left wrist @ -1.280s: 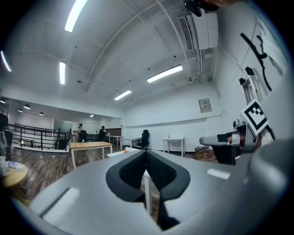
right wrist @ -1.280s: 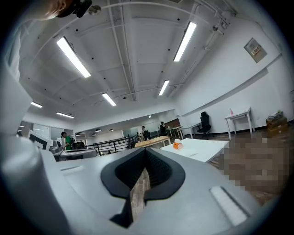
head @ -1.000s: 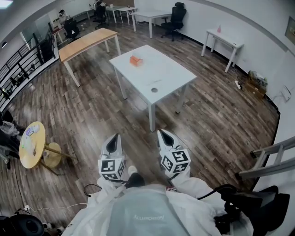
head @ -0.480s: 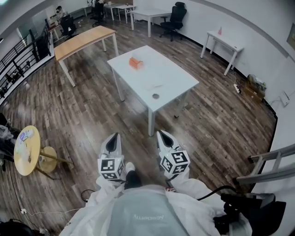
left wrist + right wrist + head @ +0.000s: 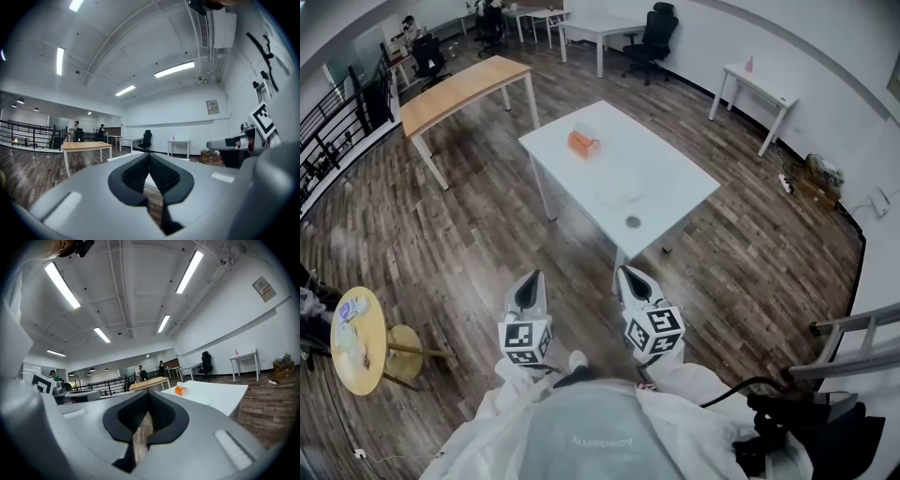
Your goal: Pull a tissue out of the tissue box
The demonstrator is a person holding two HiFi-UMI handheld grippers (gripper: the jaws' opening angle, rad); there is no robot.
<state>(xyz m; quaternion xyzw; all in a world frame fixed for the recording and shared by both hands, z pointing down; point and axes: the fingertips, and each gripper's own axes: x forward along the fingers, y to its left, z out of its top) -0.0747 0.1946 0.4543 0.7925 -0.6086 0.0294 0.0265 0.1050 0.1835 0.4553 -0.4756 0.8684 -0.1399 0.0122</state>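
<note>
The orange tissue box (image 5: 582,142) stands on the far part of a white table (image 5: 666,187); a white tissue tuft shows at its top. In the right gripper view the tissue box (image 5: 181,390) is small and far ahead on the white table (image 5: 220,394). My left gripper (image 5: 528,284) and right gripper (image 5: 630,277) are held side by side above the wood floor, short of the table's near corner. Both point level at the table. The left gripper (image 5: 149,155) is shut with nothing in it. The right gripper (image 5: 148,393) also has its tips together and holds nothing.
A small round thing (image 5: 633,222) lies near the table's near corner. A wooden table (image 5: 459,89) stands at the back left, a round yellow side table (image 5: 356,337) at the left, a white desk (image 5: 755,89) and an office chair (image 5: 654,37) by the back wall. Metal rails (image 5: 853,337) are at the right.
The white table and tissue box have come nearer and sit lower in the head view as the person walks forward. Both grippers keep their pose and stay shut.
</note>
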